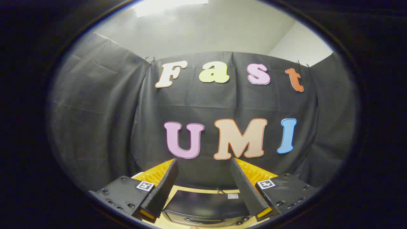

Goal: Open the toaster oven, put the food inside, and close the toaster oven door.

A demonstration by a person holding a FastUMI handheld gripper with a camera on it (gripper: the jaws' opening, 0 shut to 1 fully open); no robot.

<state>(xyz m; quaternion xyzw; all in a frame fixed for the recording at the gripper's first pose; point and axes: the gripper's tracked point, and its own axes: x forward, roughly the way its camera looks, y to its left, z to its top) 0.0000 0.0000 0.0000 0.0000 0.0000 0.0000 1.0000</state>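
Note:
My gripper (204,162) is held high and stands open, with nothing between its two black fingers (163,187); yellow ribbed backs show behind the pads. Below and between the fingers I look down on the toaster oven (205,208), a dark box with a flat black top. A strip of its front with a handle and knobs shows at its near side. Its door looks closed from this angle. The oven stands on a light wooden table (203,190). No food is in sight.
The black cloth wall (203,105) of the booth rises close behind the oven and wraps round both sides. Above it are a pale wall and ceiling (203,28).

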